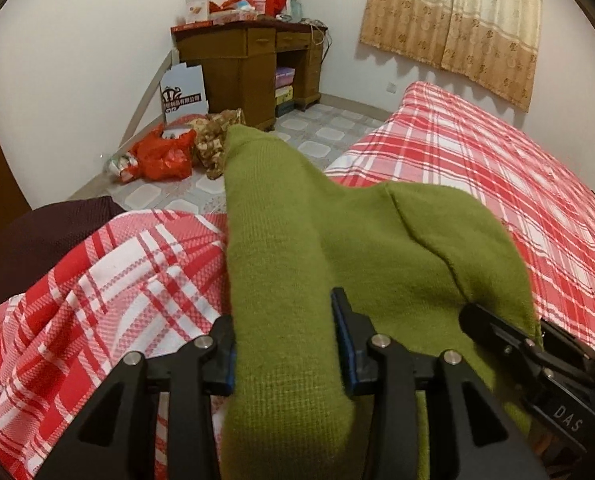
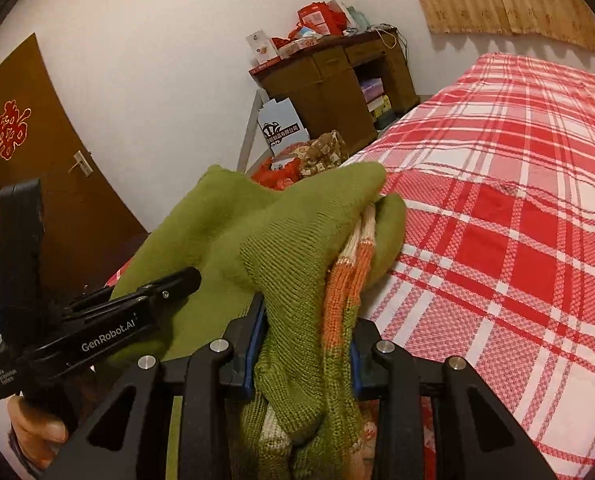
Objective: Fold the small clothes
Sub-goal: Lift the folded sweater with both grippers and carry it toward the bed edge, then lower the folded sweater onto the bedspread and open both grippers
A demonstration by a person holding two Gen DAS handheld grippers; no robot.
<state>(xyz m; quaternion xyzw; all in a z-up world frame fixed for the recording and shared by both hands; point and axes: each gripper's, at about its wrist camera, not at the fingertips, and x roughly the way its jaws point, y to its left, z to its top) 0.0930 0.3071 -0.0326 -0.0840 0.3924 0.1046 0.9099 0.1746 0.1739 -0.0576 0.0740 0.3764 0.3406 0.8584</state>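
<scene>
Left gripper [image 1: 283,344] and right gripper [image 2: 307,344] each clamp a bunched fold of the green knitted garment [image 1: 377,240], holding it raised above the near edge of the plaid-covered bed [image 1: 477,152], probably to spread it flat there for folding. Its orange-striped trim [image 2: 345,280] hangs by the right jaws. Beyond lie a red bag [image 1: 161,156] on the floor and a cluttered wooden desk [image 1: 249,60]; nothing obstructs the bed surface.

Green knitted sweater [image 1: 281,280], matt and ribbed, with orange-and-cream knit [image 2: 347,276] at its 5 o'clock; woven checked bedsheet [image 1: 497,168]; glossy wooden desk [image 1: 233,76]; matt black plastic grippers.
</scene>
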